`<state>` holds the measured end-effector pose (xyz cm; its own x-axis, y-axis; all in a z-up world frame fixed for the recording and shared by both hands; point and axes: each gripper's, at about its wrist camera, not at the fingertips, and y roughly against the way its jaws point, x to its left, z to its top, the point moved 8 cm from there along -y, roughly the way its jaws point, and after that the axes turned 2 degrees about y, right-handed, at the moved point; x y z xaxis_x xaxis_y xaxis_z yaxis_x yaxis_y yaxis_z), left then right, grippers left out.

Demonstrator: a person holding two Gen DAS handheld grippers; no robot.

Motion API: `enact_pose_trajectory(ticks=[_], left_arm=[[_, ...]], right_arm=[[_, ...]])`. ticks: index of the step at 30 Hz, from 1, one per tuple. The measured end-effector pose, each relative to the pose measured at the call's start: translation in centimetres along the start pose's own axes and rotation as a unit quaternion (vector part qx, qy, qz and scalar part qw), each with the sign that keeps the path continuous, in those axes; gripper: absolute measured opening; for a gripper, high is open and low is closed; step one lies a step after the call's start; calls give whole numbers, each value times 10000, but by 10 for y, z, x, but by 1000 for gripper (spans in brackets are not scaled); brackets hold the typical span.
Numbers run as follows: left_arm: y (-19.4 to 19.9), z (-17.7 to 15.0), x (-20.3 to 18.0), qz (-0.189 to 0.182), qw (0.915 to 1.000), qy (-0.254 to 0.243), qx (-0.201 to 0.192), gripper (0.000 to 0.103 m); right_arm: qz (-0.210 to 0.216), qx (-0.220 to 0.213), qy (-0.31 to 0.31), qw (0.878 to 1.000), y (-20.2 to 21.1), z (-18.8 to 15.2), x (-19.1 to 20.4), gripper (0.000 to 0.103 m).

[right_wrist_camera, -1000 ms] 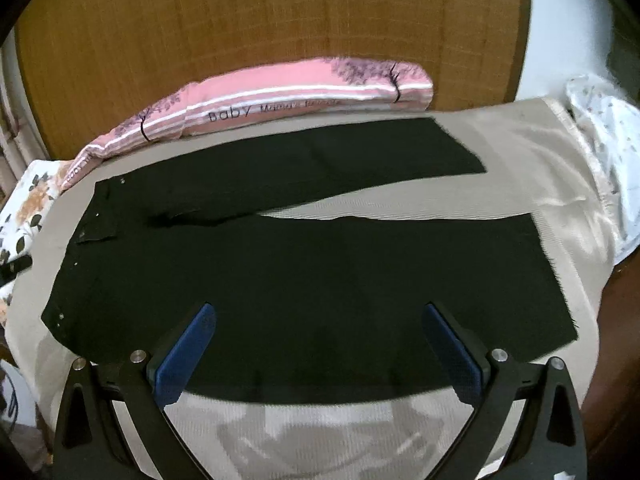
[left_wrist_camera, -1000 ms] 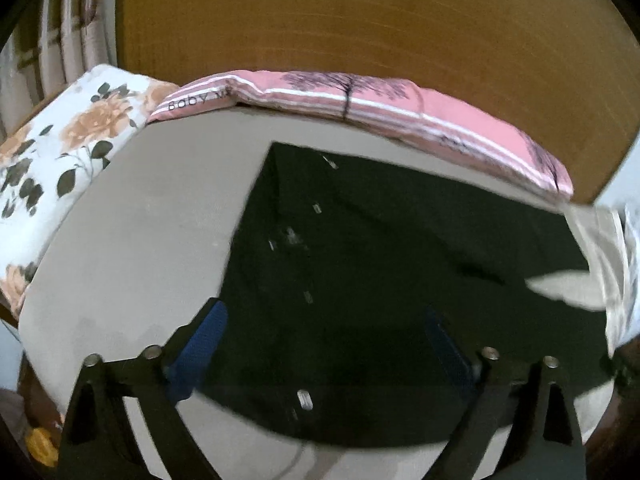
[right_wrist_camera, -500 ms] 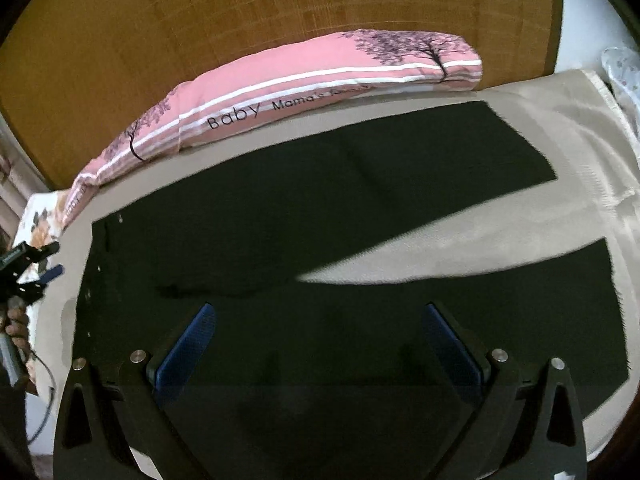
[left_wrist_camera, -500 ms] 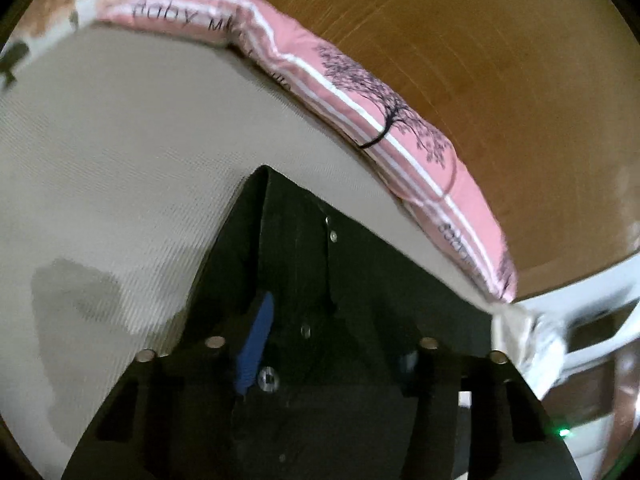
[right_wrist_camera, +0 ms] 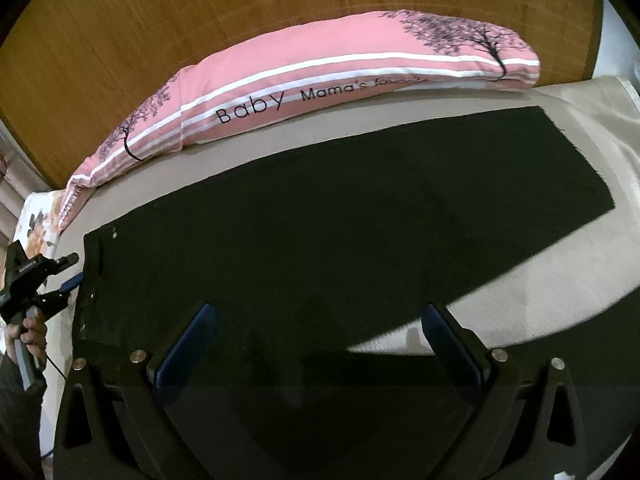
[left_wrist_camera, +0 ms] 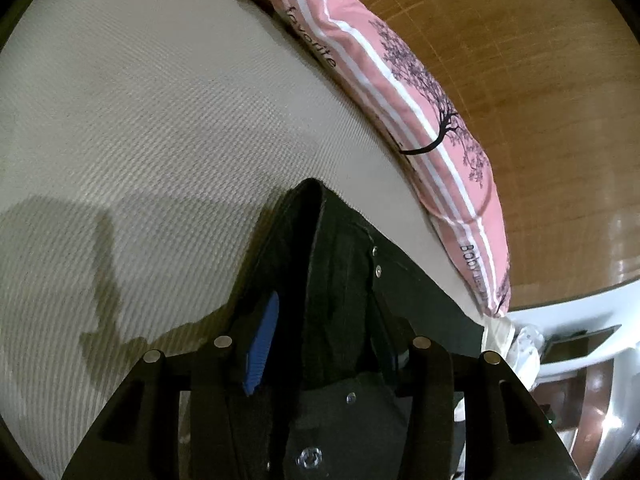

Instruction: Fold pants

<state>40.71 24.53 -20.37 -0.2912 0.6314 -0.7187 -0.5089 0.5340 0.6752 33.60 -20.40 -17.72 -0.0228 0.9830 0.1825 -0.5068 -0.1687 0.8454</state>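
Black pants (right_wrist_camera: 320, 232) lie flat on a beige bed sheet (right_wrist_camera: 560, 280), waist at the left, legs running right. My left gripper (left_wrist_camera: 324, 344) is at the waistband (left_wrist_camera: 336, 280), its fingers closed partway around a raised fold of the black cloth; it also shows at the left edge of the right wrist view (right_wrist_camera: 60, 280), at the waist corner. My right gripper (right_wrist_camera: 316, 344) is open and hovers over the near leg, with nothing between its blue pads (right_wrist_camera: 184, 344).
A long pink pillow (right_wrist_camera: 320, 80) printed "Baby Mama's favorite" lies along the far side against a wooden headboard (right_wrist_camera: 200, 8). A floral pillow (right_wrist_camera: 40, 216) sits at the left end. White furniture (left_wrist_camera: 568, 328) stands beyond the bed's end.
My left gripper moved in to the waistband and narrowed around the cloth. My right gripper moved forward over the near leg, staying open.
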Motion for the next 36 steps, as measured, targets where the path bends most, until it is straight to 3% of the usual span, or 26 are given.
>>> enact_pose_trajectory(ticks=[3, 14, 15, 16, 17, 20, 26, 31, 36], left_arm=[[-4, 8, -8, -130, 9998, -124, 14, 41], [-39, 41, -27, -177, 9991, -369, 101, 38], [-41, 42, -27, -138, 9992, -372, 43, 33], [-42, 41, -25, -31, 9992, -397, -18, 16], [-43, 41, -23, 123, 9988, -462, -81, 10], [-31, 37, -28, -3, 9972, -671, -325, 8], [15, 19, -76, -455, 9850, -1423, -869, 8], [43, 0, -101, -690, 9731, -1859, -1176, 7], [57, -10, -107, -754, 9680, -1995, -1319, 7]], right_arm=[[14, -8, 68, 10000, -10, 6, 4, 103], [331, -41, 573, 9978, -32, 35, 20, 103], [407, -36, 643, 9971, -35, 40, 21, 103], [440, -27, 729, 9964, -38, 45, 22, 103], [470, -13, 880, 9950, -42, 51, 24, 103], [545, 120, 1343, 9894, -51, 67, 30, 103], [1346, 504, 2389, 9604, -68, 107, 55, 103], [1864, 1057, 3406, 9155, -97, 129, 85, 102], [2189, 1502, 4065, 8743, -127, 141, 109, 94]])
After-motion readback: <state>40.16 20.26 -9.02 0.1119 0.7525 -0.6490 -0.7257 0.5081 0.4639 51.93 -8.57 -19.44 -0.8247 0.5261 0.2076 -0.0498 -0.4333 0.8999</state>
